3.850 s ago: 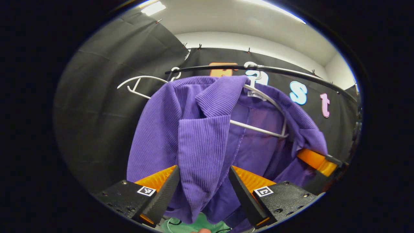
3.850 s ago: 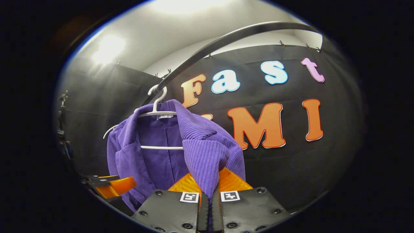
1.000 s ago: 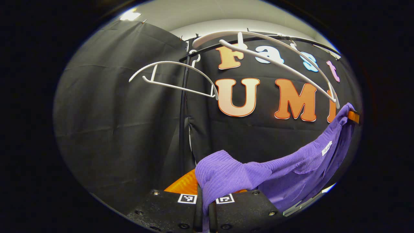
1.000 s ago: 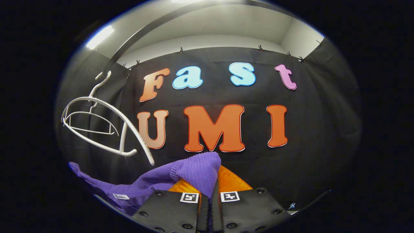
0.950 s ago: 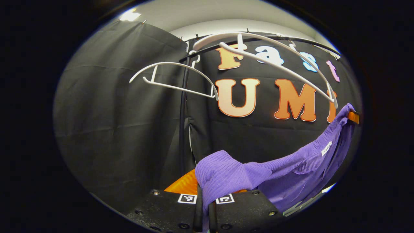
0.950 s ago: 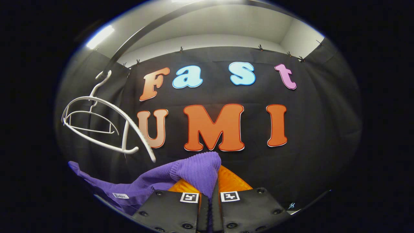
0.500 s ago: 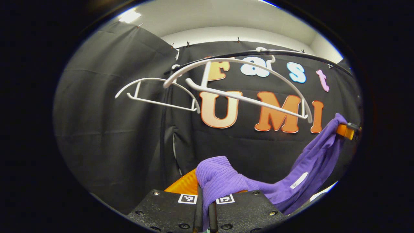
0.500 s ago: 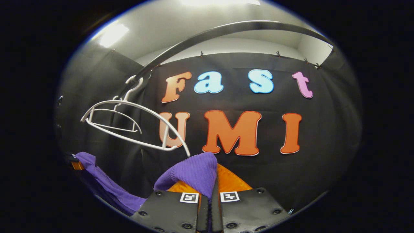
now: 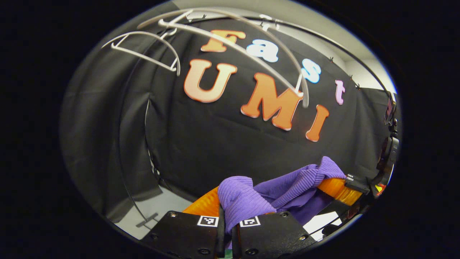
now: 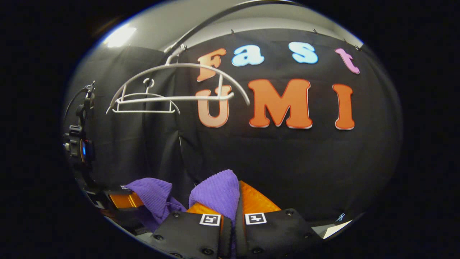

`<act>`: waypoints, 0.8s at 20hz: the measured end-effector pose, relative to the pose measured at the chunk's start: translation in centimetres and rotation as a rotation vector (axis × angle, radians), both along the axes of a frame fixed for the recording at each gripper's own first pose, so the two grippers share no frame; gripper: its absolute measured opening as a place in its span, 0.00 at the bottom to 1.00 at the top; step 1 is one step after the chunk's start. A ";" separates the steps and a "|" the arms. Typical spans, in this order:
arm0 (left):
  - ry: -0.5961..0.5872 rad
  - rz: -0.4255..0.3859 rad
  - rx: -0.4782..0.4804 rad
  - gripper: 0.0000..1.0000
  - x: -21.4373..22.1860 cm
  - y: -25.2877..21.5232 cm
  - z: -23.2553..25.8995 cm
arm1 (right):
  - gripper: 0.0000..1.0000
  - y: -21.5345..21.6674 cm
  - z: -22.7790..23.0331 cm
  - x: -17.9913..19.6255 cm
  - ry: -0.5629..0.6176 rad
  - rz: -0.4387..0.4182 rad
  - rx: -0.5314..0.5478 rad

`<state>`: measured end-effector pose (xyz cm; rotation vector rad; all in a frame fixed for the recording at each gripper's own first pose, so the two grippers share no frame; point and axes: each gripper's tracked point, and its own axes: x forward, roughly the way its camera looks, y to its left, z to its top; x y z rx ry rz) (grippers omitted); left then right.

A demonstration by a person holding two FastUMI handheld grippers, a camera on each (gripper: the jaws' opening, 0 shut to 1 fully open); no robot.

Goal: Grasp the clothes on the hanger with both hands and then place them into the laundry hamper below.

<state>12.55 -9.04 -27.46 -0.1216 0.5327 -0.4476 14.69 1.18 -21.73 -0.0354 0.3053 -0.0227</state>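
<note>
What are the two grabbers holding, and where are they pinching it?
Both hold the purple jacket. The left gripper pinches one bunched ribbed fold, the right gripper another. Which part of the jacket each fold is cannot be told.

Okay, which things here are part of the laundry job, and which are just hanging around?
Part of the job:
purple garment
left gripper, shut on it
right gripper, shut on it
nearer white hanger, now bare

Just there:
second white hanger
black rail

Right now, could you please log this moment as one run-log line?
left gripper: shut on purple garment | right gripper: shut on purple garment | hangers: bare
</note>
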 end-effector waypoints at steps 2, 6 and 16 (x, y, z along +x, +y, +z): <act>0.110 -0.016 0.047 0.11 -1.5 0.2 -4.4 | 0.12 0.5 -5.0 -0.9 0.117 -0.003 0.003; 0.316 -0.011 0.114 0.11 -5.7 1.2 -10.4 | 0.12 1.1 -13.0 -4.5 0.330 -0.010 0.029; 0.332 -0.078 0.257 0.46 -7.4 1.1 -12.9 | 0.43 0.2 -17.6 -8.3 0.527 -0.037 0.034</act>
